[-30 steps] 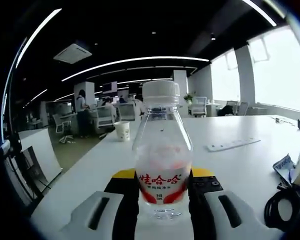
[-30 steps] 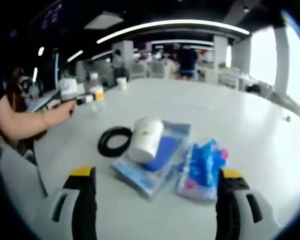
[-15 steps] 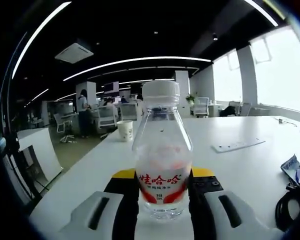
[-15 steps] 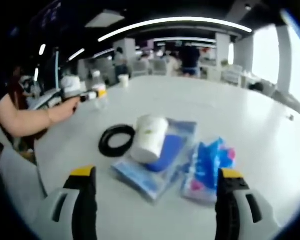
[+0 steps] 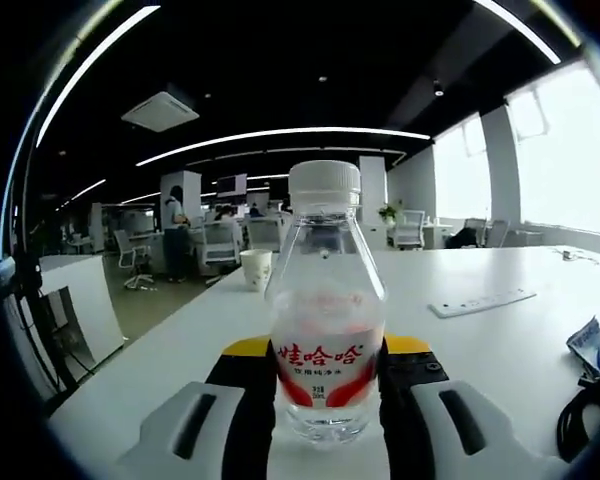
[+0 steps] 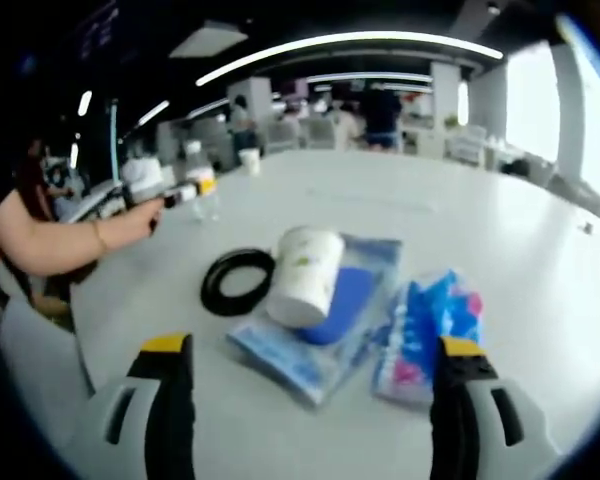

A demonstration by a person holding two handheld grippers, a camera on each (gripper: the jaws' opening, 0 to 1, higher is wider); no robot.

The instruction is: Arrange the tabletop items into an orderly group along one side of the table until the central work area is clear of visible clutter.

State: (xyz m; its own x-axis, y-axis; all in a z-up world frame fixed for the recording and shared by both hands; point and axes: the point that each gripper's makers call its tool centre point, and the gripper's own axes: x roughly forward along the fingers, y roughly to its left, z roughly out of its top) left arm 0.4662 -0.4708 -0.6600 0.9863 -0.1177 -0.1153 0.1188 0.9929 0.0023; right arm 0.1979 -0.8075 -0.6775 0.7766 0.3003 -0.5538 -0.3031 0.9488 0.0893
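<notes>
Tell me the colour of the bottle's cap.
White: the cap tops the clear bottle; clearest in the left gripper view.

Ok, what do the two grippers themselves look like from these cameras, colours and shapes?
The left gripper has two pale grey moulded jaws with dark oblong slots, black inner pads and yellow tips. The right gripper is the same build: pale grey jaws with slots, black inner faces, yellow caps at the tips. In the right gripper view the person's arm is bare; no sleeve shows.
</notes>
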